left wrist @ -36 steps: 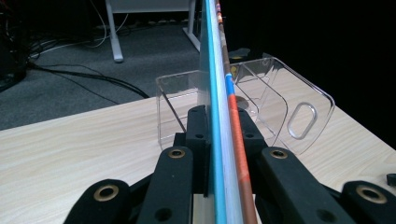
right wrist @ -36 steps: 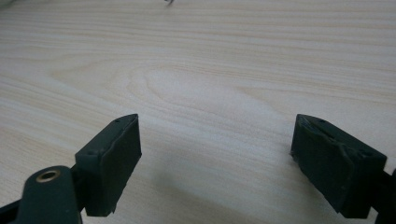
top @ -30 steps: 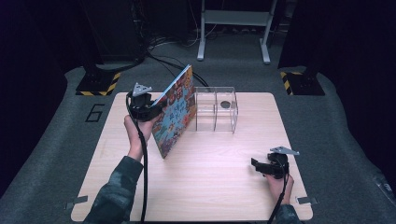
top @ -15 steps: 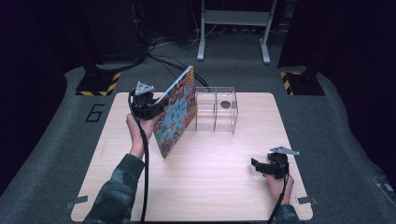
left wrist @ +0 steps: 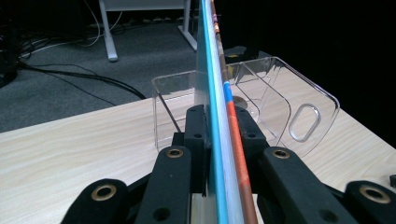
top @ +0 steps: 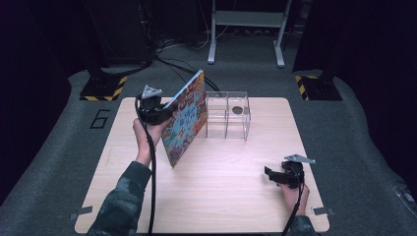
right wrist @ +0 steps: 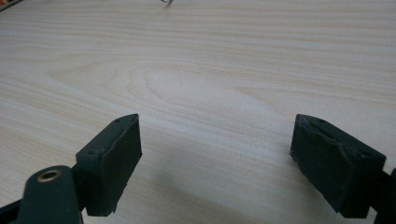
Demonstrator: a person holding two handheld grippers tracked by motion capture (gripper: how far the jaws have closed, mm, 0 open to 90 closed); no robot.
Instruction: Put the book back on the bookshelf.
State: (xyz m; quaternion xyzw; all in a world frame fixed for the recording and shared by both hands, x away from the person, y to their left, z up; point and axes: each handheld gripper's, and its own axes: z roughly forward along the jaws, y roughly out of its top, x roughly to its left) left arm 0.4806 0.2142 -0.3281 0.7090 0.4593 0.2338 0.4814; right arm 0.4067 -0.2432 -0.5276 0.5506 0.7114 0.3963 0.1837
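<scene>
No change since one second ago: left tool (top: 158, 111) stays clenched on the picture book (top: 186, 118), held on edge beside the clear organizer (top: 227, 116). Right tool (top: 275, 175) rests released on the bench (top: 221, 196). Insertion pending.

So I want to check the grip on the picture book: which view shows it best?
The left gripper view: the left gripper has its jaws clamped on the picture book, seen edge-on. The high view shows the book's colourful cover held tilted beside the clear organizer, but no contact detail. The right gripper view faces the bare table.
</scene>
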